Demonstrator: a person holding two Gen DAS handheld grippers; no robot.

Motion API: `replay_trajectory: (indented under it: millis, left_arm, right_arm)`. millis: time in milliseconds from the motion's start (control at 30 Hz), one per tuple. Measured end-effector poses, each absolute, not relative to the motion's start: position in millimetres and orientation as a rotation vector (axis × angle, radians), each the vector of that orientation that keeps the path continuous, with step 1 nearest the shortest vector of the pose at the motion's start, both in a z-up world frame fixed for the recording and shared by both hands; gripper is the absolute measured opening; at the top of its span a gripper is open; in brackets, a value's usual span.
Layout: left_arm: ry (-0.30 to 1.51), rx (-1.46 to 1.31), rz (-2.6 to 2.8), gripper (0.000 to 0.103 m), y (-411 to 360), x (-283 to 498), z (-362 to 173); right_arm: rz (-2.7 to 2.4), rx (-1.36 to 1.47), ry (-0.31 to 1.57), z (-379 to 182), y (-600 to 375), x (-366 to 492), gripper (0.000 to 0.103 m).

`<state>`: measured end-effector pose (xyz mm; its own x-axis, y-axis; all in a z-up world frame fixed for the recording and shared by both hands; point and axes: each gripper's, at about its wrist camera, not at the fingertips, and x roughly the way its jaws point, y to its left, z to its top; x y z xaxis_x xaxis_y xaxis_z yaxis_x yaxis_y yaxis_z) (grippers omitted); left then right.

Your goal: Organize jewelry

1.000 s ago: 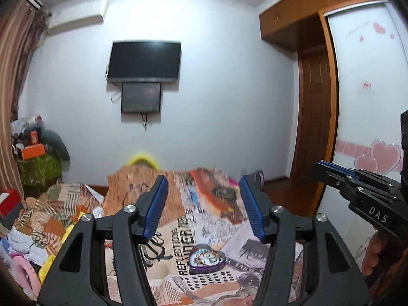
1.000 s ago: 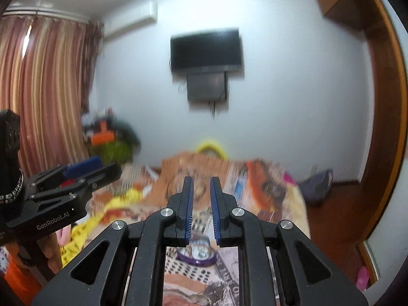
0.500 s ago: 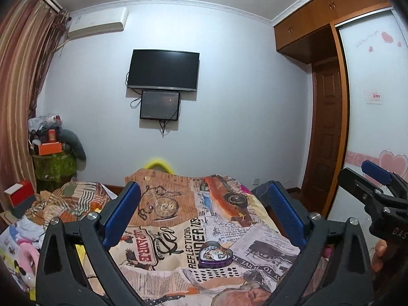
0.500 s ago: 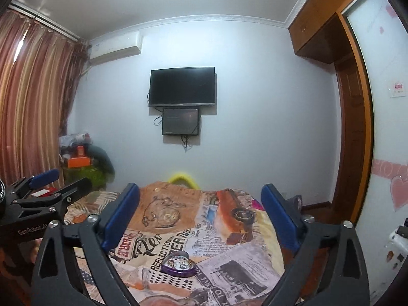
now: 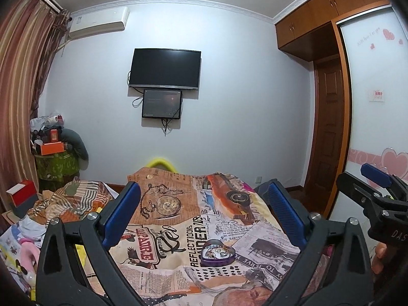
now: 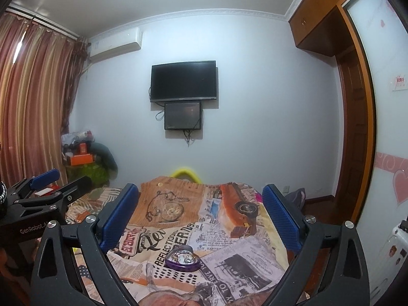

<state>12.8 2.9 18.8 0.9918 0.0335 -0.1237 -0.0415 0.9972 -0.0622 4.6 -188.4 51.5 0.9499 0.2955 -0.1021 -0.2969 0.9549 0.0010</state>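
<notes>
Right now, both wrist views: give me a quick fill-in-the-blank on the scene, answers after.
1. The purple tin on the bedspread is shaped like a ____.
2. The tin's lid is ____, showing jewelry inside.
3. The left gripper and right gripper both stand ____, holding nothing.
4. The wall TV screen is ____.

Answers: heart; off; open; dark
</notes>
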Motion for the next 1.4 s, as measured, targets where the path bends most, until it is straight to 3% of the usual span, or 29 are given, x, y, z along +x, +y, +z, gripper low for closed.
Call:
replay_trajectory:
  millis: [1400]
  left_arm:
    - [0.157, -0.056, 0.01, 0.101, 0, 24, 15]
  right_arm:
    - [0.307, 0.006, 0.167, 50, -197, 12, 0.097]
